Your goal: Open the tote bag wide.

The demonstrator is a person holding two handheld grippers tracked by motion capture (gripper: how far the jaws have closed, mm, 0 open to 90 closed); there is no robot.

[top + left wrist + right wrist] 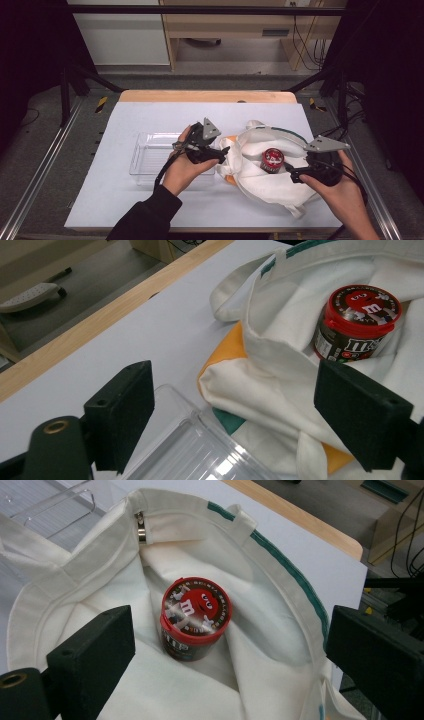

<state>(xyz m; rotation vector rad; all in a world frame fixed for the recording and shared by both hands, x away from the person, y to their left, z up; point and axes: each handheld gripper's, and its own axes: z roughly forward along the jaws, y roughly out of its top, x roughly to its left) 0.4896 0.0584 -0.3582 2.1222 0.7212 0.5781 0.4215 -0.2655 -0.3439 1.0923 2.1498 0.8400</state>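
The candy tub (196, 617) stands upright in the tote bag (260, 180), dead ahead of the right gripper (230, 655), the nearer one; both grippers, left gripper (235, 405) included, gape empty.

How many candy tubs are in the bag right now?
1: the red-lidded candy tub stands upright inside the open white tote bag. The bag's folds could hide others.

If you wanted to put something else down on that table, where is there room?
Free: the white tabletop between the wooden far edge and the clear plastic bin, and the near strip. Crowded: the middle, where the tote bag holds a candy tub.
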